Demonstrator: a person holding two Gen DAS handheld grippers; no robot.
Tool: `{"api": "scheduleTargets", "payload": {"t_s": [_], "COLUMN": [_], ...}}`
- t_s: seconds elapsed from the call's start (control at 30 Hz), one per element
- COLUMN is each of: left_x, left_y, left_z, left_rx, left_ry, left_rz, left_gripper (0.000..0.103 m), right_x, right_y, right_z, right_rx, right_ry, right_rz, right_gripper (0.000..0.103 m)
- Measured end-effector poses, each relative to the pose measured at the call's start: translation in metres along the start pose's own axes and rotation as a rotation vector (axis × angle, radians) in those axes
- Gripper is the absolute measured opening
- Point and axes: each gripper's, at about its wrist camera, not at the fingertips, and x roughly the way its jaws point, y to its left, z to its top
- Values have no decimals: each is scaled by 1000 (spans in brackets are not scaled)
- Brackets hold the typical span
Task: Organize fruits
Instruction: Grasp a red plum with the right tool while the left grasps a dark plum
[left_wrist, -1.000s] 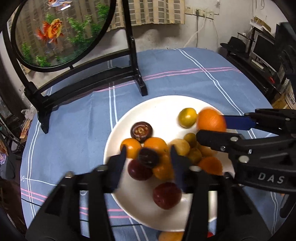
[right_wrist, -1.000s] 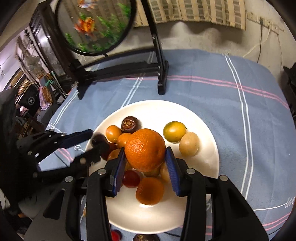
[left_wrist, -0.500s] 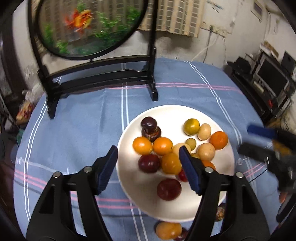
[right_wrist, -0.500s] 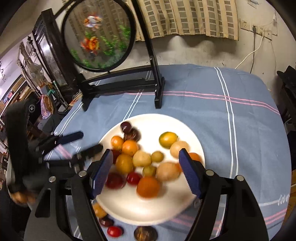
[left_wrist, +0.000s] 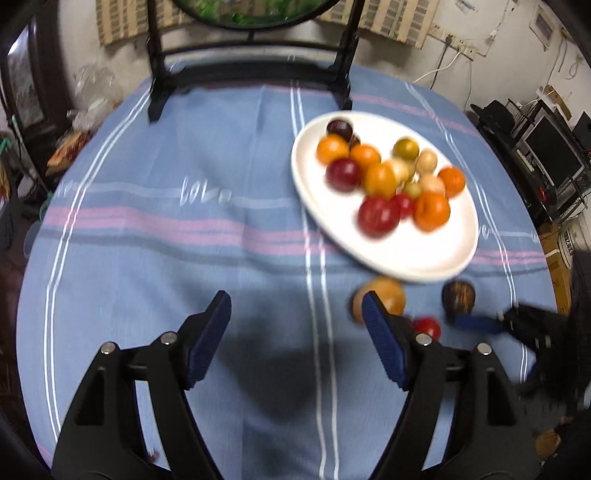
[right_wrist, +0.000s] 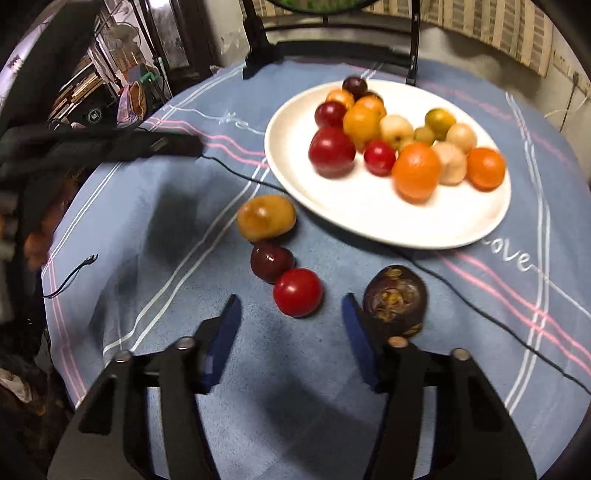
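A white plate (left_wrist: 436, 254) (right_wrist: 369, 221) holds several fruits: oranges, red plums, yellow and green ones. Off the plate on the cloth lie a yellow-brown fruit (right_wrist: 266, 217) (left_wrist: 386, 293), a dark red plum (right_wrist: 271, 261), a red tomato (right_wrist: 297, 291) (left_wrist: 428, 326) and a dark purple mangosteen (right_wrist: 395, 299) (left_wrist: 459, 295). My left gripper (left_wrist: 295, 332) is open and empty over bare cloth, left of the loose fruits. My right gripper (right_wrist: 291, 332) is open and empty just short of the tomato; it also shows at the right edge of the left wrist view (left_wrist: 480, 323).
A black stand (left_wrist: 258, 55) with a round fish picture stands at the table's far side. A thin black cable (right_wrist: 236, 173) runs over the blue striped cloth (left_wrist: 147, 240) past the plate. Shelves and clutter surround the table.
Both grippers opened and pulled back from the plate toward the table's near edge. The orange that the right gripper held now lies on the plate; the left let go of a dark plum.
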Motion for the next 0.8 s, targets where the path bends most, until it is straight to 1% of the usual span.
{"api": "scheduleTargets", "payload": {"t_s": [0.13, 0.2, 0.23, 0.27, 0.3, 0.33, 0.43, 0.5, 0.63, 0.73, 0.8], "left_x": [-1, 0, 2, 3, 3, 3, 4, 8, 24, 37, 45], "left_y": [4, 2, 0, -2, -6, -9, -25, -40, -64, -76, -82], "left_z": [-28, -37, -40, -42, -44, -44, -45, -44, -41, -38, -36], "left_rx": [-16, -16, -14, -10, -6, -1, 23, 40, 36, 16, 6], "left_ry": [39, 53, 63, 69, 71, 74, 75, 79, 97, 91, 91], "left_rz": [-7, -12, -15, -17, -21, -27, -43, -65, -73, -50, -34], "left_gripper": [75, 75, 75, 75, 75, 75, 75, 75, 75, 74, 67], "right_x": [15, 23, 25, 27, 26, 23, 7, -2, -19, -26, -29], "right_y": [1, 3, 6, 6, 4, 2, -2, -9, -25, -28, -28], "right_z": [4, 4, 3, 2, 2, 1, -6, -12, -24, -34, -38], "right_rx": [-19, -38, -54, -57, -47, -30, -20, 17, 100, 120, 125], "right_ry": [27, 41, 46, 51, 50, 49, 26, 13, -9, -9, -9], "right_rz": [-8, -9, -39, -51, -44, -25, -21, -14, -1, -3, -2], "right_gripper": [50, 40, 39, 34, 32, 32, 32, 32, 32, 32, 32]}}
